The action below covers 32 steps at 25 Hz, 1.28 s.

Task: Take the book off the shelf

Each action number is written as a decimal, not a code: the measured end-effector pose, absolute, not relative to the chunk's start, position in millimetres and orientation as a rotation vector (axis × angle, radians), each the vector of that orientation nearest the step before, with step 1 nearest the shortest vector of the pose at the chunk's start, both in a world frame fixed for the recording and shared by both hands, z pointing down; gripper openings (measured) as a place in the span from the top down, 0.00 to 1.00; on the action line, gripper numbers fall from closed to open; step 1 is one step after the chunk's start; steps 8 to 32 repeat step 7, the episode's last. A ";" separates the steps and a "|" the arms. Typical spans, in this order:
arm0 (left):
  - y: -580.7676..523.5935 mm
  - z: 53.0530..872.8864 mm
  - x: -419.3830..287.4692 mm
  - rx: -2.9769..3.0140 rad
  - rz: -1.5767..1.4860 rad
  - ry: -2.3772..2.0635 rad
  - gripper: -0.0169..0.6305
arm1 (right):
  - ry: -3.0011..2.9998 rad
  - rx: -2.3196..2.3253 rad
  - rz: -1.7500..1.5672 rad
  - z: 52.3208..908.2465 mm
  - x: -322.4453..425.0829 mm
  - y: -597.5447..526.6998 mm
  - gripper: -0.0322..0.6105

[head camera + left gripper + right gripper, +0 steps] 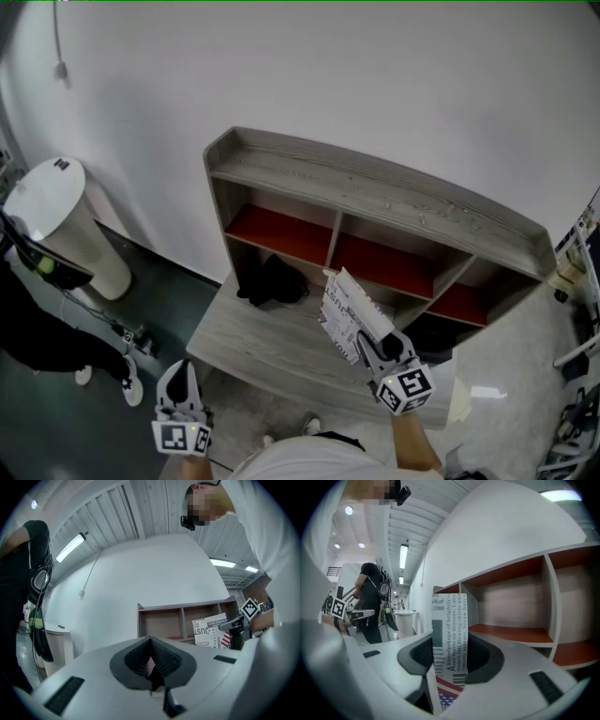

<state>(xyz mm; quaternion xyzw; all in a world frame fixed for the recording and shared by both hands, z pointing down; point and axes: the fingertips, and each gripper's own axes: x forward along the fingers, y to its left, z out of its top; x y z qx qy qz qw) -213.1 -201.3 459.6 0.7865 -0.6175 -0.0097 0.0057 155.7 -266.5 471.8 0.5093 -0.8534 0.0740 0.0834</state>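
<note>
The book (349, 314), with a newsprint and flag cover, is clear of the grey wooden shelf (375, 192) and hangs in front of its middle compartment. My right gripper (367, 345) is shut on the book's lower edge. In the right gripper view the spine (449, 634) stands upright between the pads, with the red-floored compartments (511, 632) beyond it. My left gripper (180, 382) is low at the left, in front of the ledge, shut with nothing in it. In the left gripper view its pads (151, 660) meet, and the held book (209, 629) shows at the right.
A black bundle (272, 279) lies in the left lower compartment on the wide ledge (253, 342). A white cylindrical bin (56, 225) stands at the far left by the wall. A person in black (370, 602) stands at the left. Equipment crowds the right edge (577, 272).
</note>
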 end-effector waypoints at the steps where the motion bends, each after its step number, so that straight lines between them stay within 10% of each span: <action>1: -200.5 459.8 -214.7 2.458 -0.031 -1.937 0.95 | -2.549 1.519 0.221 472.1 154.5 -267.2 0.68; 32: -197.0 462.1 -222.2 2.444 -0.027 -1.951 0.95 | -2.566 1.509 0.220 472.1 145.2 -269.9 0.68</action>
